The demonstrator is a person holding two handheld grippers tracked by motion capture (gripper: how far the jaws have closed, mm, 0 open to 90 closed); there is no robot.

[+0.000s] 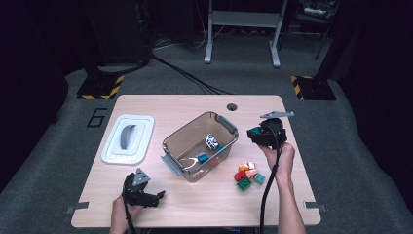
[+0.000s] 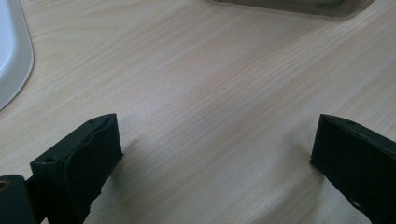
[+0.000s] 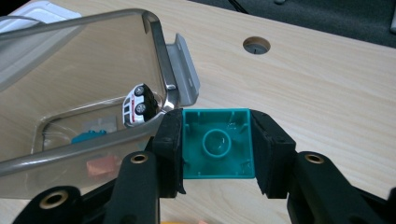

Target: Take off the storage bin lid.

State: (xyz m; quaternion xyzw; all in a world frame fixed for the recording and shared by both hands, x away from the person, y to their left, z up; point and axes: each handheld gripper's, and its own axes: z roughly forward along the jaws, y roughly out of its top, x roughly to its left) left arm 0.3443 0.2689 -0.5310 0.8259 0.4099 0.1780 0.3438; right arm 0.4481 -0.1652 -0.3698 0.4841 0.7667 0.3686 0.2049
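A teal block (image 3: 217, 142) sits clamped between the two pads of the right gripper (image 3: 217, 149), its hollow underside with a round socket facing the camera. In the right gripper view it hangs just off the near corner of the clear bin (image 3: 93, 60), above the wooden table (image 3: 327, 93); whether it touches the bin's rim cannot be told. From the high view the block itself is too small and too shaded by the right gripper (image 1: 257, 132) to pick out, though that gripper is seen beside the bin's right end, by its grey handle (image 3: 184, 70).

Inside the bin (image 1: 199, 146) lie a small white toy car (image 3: 138, 105), tipped against the wall, and a few blocks that show only as blurred teal and orange patches through the plastic. On the table just right of the bin is a small heap of loose blocks (image 1: 249, 174) in red, orange, pink, green and teal; their exact number is hard to make out.

The left gripper (image 1: 146, 195) rests low over the near left part of the table, its jaws wide apart with bare wood between them. In its own view, the bin's base is cut off by the top edge. The white lid (image 1: 127, 139) lies flat left of the bin.
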